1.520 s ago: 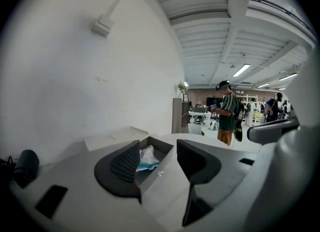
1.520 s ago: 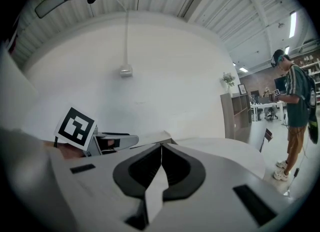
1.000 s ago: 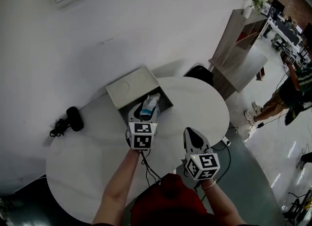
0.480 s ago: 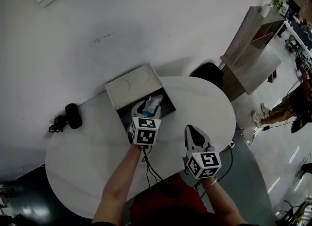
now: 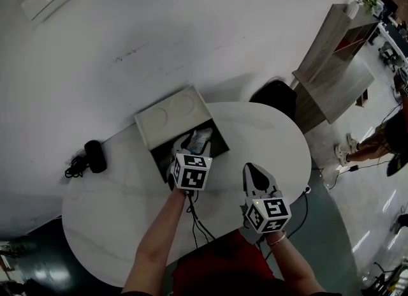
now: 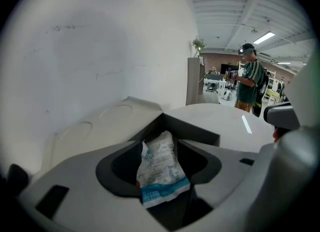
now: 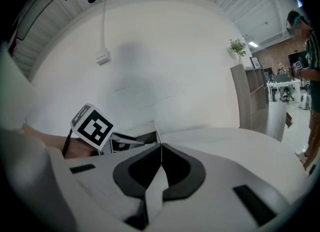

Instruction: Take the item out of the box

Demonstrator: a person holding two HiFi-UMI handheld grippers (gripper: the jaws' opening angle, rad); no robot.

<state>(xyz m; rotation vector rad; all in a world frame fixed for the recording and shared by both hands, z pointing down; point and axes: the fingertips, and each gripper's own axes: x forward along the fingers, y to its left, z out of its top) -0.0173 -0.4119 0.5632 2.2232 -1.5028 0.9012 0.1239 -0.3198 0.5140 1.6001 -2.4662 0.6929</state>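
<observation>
At the far left of the round white bench (image 5: 261,129), the left tool (image 5: 183,149) is clamped on a crumpled white packet with a teal band (image 6: 161,168), held at the mouth of the open grey box (image 5: 171,113). The tool hides most of the box's dark inside, so its contents cannot be made out. At the near right, the right tool (image 7: 161,151) hangs above the bench, jaws pressed together on nothing.
</observation>
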